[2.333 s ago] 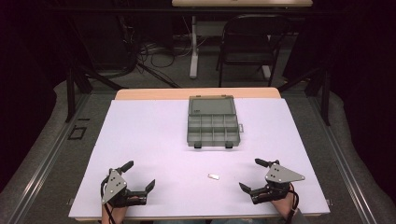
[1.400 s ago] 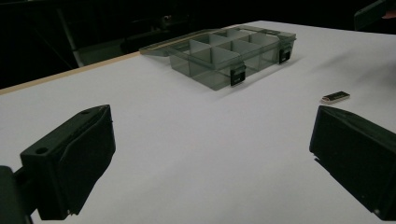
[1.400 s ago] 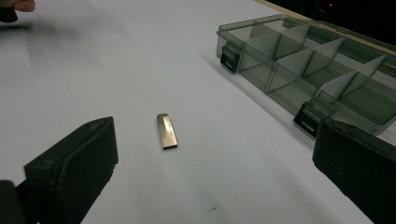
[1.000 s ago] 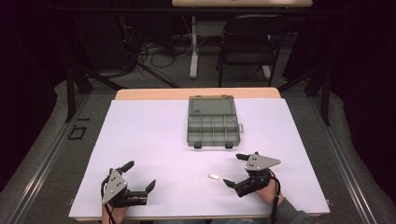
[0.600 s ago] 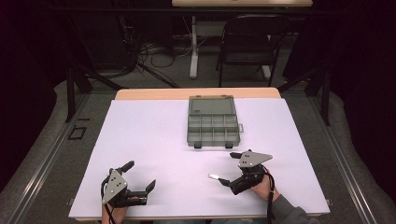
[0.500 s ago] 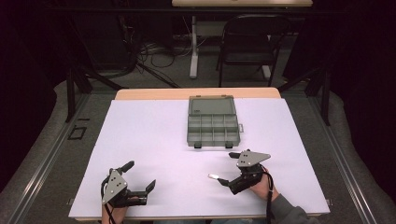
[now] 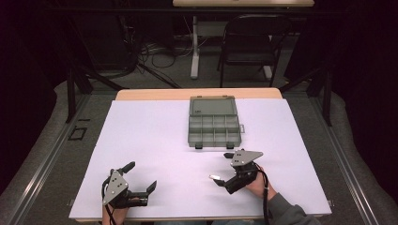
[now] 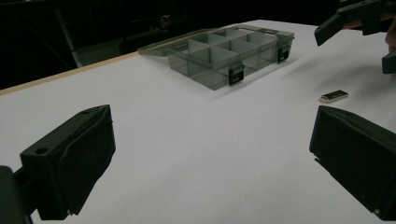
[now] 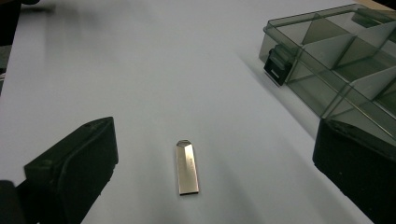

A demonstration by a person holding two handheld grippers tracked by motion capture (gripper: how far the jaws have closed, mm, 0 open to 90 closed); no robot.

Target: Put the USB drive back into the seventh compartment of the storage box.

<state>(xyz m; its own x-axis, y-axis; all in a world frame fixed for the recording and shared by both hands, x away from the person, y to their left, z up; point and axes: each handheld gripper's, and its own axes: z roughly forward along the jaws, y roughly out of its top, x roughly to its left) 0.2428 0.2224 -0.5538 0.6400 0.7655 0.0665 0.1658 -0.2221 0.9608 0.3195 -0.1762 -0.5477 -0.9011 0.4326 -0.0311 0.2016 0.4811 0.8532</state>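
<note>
- The work in hand looks like picking up the small flat silver metal USB stick [image 9: 187, 168], probably to put it into the smoke-grey clear plastic compartment box [image 7: 214, 127]; judged from how things lie, it is at the very start.
- The stick lies flat on the white table sheet [image 7: 155, 140], near the person's edge and well apart from the box, touching neither jaw.
- The right gripper [image 7: 226, 169] hangs just over the stick with its jaws spread wide; in the right gripper view the stick sits between the two black jaws, its length running along the gripper's line of sight. It grips nothing.
- The left gripper [image 7: 141, 177] rests low near the front left of the sheet, jaws likewise wide apart and empty; the left gripper view looks across at the stick [image 8: 334, 96] and the box [image 8: 229, 51].
- The box stands at the far middle of the sheet with its lid folded back flat; the compartments that can be seen hold nothing.
- Left to do, as I judge it: lower and close the right jaws on the stick, lift it, carry it to a compartment, release.
</note>
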